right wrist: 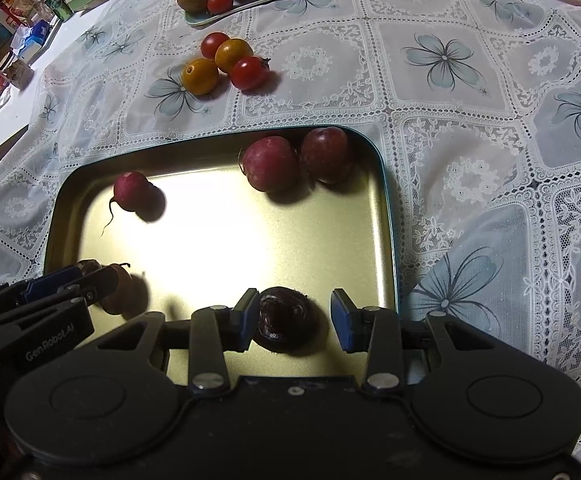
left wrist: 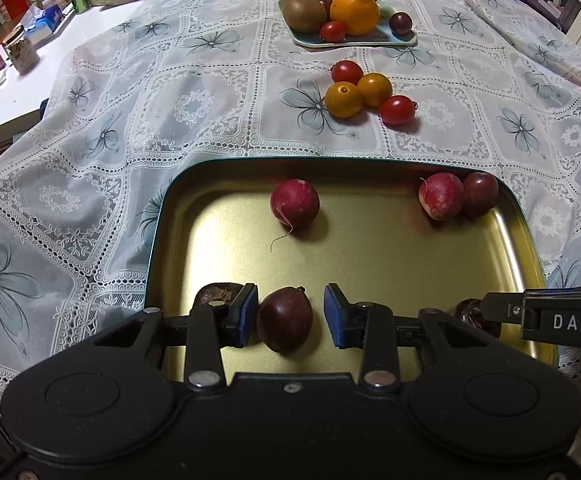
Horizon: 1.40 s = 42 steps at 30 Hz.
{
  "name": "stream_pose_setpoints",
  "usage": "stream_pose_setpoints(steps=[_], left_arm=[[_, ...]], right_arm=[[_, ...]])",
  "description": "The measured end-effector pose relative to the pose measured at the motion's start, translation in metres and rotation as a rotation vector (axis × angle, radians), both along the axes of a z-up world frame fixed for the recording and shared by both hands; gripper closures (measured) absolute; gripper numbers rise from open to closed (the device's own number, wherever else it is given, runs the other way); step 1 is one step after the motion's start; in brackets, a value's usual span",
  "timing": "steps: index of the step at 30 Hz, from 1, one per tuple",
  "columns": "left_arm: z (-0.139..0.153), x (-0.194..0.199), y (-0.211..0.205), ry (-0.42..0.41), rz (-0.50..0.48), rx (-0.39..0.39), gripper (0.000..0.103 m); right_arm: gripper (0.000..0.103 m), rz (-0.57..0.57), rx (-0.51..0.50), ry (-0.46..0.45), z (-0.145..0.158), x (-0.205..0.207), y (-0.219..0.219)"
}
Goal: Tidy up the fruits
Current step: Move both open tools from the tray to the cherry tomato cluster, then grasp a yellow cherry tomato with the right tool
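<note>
Steeply downward, the left claw is pointing into the gold tray, released, its blue pads flanking a dark plum, two radishes lying beyond. Likewise the right claw is hanging released around a dark wrinkled fruit near the tray's corner, tomatoes and oranges sitting on the worktop behind.

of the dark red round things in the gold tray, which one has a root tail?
The radish alone at the tray's far left: a thin root curls off it. The radish and plum touching in the far right corner show none.
</note>
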<state>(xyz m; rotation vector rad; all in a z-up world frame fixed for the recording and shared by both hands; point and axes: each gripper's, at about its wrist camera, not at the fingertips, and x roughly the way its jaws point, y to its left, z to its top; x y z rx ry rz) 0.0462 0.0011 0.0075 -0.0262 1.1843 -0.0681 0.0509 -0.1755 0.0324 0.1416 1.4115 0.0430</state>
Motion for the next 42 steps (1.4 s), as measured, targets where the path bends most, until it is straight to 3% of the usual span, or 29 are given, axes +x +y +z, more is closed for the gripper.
stream_pose_setpoints(steps=[9,16,21,29,42], left_arm=[[0.016,0.021,-0.002,-0.028,-0.034,0.03,0.058],[0.026,0.061,0.0,-0.066,-0.026,0.076,0.054],[0.023,0.094,0.005,-0.079,0.0,0.102,0.054],[0.008,0.134,0.012,-0.056,0.041,0.076,0.054],[-0.009,0.148,0.033,-0.01,0.108,0.07,0.054]], right_arm=[[0.062,0.005,-0.002,-0.049,0.019,0.011,0.0],[0.062,-0.05,-0.007,-0.112,0.028,0.05,-0.004],[0.062,-0.08,0.021,-0.102,0.015,0.09,0.003],[0.062,-0.141,0.004,-0.135,-0.01,0.141,0.022],[0.058,-0.129,-0.022,-0.149,-0.041,0.194,0.046]])
